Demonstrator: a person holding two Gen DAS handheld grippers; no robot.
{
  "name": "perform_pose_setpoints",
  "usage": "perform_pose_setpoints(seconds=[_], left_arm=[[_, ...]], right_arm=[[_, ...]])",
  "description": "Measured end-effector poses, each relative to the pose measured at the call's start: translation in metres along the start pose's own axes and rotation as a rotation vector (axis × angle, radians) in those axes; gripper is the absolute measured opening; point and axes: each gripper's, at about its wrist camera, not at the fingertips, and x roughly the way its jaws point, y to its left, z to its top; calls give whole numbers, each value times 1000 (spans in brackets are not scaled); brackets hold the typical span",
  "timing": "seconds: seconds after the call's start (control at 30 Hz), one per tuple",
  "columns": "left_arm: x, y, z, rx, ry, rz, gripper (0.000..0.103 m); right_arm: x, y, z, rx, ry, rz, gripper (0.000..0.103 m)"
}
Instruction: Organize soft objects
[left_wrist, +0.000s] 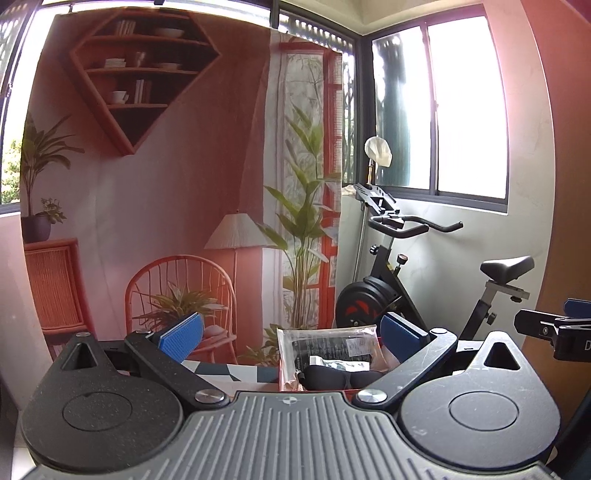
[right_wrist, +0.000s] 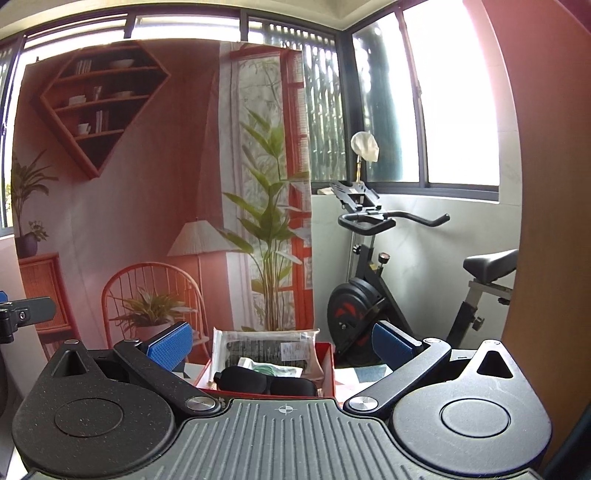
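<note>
- Your left gripper (left_wrist: 291, 338) is spread wide, holding nothing.
- Your right gripper (right_wrist: 280, 343) is also wide and empty.
- Ahead, a red box (right_wrist: 327, 369) holds a black eye mask (right_wrist: 266, 384).

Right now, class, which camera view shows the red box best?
The right wrist view. There the red box shows its left rim, right wall and front edge, with the black eye mask and clear packets inside. In the left wrist view the box is nearly all hidden behind the gripper body; only slivers show.

Label print on the plastic packet (right_wrist: 264, 349) is illegible.
</note>
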Motion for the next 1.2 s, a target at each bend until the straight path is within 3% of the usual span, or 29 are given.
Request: perform_pose_setpoints(seconds=[0.2,1.2], left_arm=[[-7,1,0,2,-28,20,103],[-6,6,-5,14,-7,19,103]], right_arm=[[-7,-1,3,7,-8,-8,103],[-2,-5,-2,4,-2,-6,103]])
